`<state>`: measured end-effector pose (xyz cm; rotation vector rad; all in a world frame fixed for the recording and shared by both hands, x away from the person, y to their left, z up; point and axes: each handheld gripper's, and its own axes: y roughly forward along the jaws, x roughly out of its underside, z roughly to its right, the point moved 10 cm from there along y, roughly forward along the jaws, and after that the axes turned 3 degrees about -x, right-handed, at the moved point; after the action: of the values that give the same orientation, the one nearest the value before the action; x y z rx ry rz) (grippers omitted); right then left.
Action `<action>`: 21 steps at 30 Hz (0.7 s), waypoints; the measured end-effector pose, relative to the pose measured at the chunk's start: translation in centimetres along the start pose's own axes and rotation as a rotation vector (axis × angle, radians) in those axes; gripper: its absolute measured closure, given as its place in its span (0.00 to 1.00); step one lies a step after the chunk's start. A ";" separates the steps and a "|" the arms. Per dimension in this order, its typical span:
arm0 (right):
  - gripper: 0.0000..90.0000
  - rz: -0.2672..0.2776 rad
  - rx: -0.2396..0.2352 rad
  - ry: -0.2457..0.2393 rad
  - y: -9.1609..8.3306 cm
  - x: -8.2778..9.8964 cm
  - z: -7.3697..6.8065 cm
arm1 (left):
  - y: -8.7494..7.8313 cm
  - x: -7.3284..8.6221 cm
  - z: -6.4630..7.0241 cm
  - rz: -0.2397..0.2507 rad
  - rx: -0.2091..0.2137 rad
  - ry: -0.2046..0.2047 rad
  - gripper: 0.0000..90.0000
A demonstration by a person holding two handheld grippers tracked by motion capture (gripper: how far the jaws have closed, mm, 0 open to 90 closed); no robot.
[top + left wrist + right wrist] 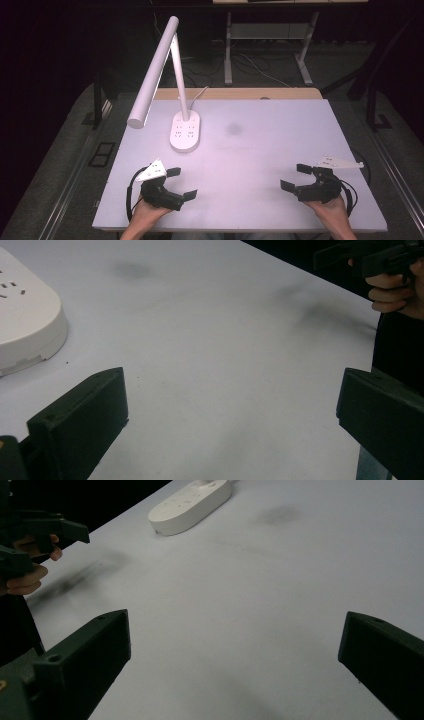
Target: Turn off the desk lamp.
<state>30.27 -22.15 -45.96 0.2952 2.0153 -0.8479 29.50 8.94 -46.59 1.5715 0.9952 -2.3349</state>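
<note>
The left tongs (181,183) and the right tongs (296,177) both sit low over the near edge of the white counter (260,145), each held in a hand, jaws spread wide apart with nothing between them and turned in toward one another across bare surface. A white lamp (184,131) stands at the far left of the counter, beyond the left tongs, its oval base flat down and its long head slanting out to the left. A faint dark smudge (234,129) marks the counter just right of the base.
</note>
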 end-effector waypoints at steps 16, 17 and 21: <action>0.00 -0.030 -0.005 -0.008 0.1 0.3 -0.3 | -0.2 0.0 0.0 0.000 0.002 -0.002 0.00; 0.00 -0.034 -0.005 -0.004 0.2 0.3 -0.3 | -0.2 0.0 0.0 0.000 0.002 -0.002 0.00; 0.00 -0.040 -0.007 -0.010 0.2 0.4 -0.3 | -0.2 0.1 0.0 -0.003 0.007 -0.002 0.00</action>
<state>29.96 -21.80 -46.23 0.2465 2.0211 -0.8653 29.34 9.10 -46.57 1.5707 0.9906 -2.3435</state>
